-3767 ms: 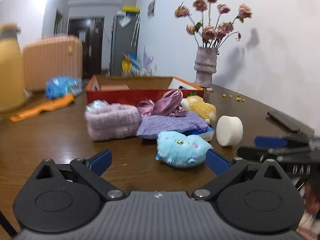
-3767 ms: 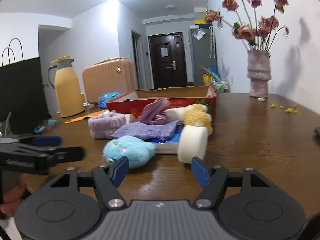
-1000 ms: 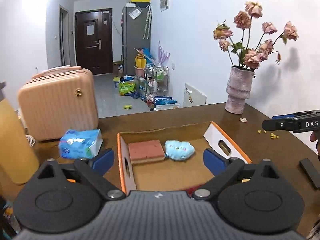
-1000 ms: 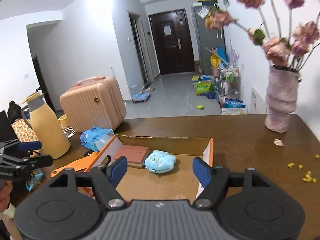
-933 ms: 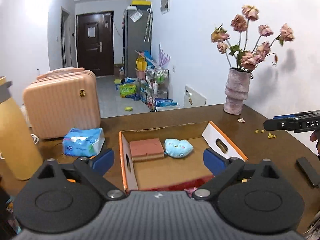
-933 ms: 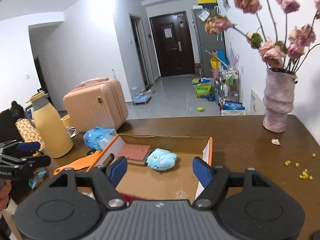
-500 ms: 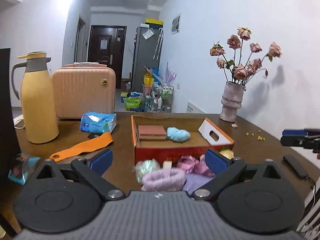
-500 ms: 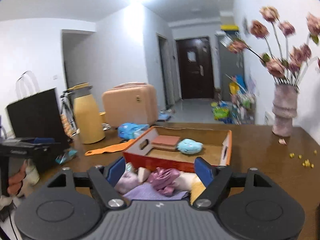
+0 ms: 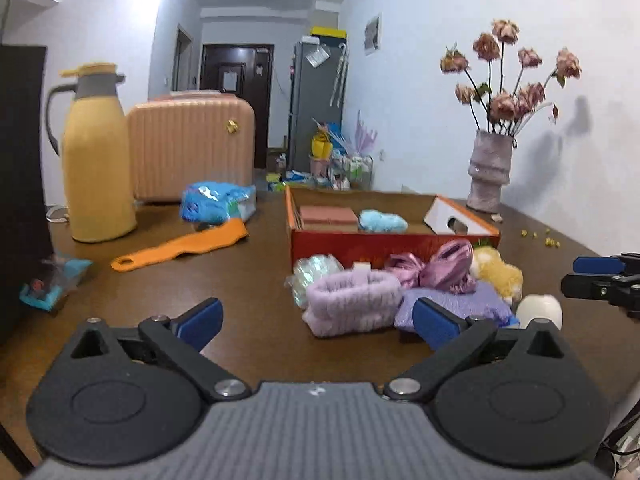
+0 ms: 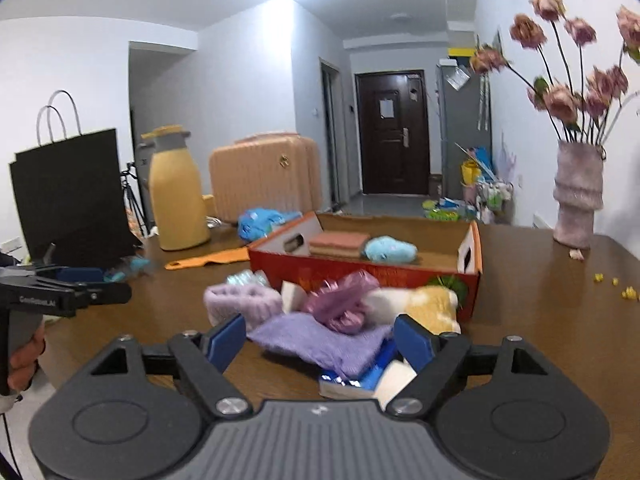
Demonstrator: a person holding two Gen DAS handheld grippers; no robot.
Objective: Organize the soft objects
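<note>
I see my left claw (image 9: 316,318) and right claw (image 10: 320,340) both spread wide, empty, touching nothing. The right claw's finger (image 10: 414,344) partly hides the white foam roll (image 10: 394,380), and the soft pile (image 10: 340,320) is motion-blurred.

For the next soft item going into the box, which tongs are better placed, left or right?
Probably the right tongs: open, with the purple cloth and pink satin bundle directly between them. The left tongs are also open but sit off to the pile's side, nearest the lilac fuzzy band.
</note>
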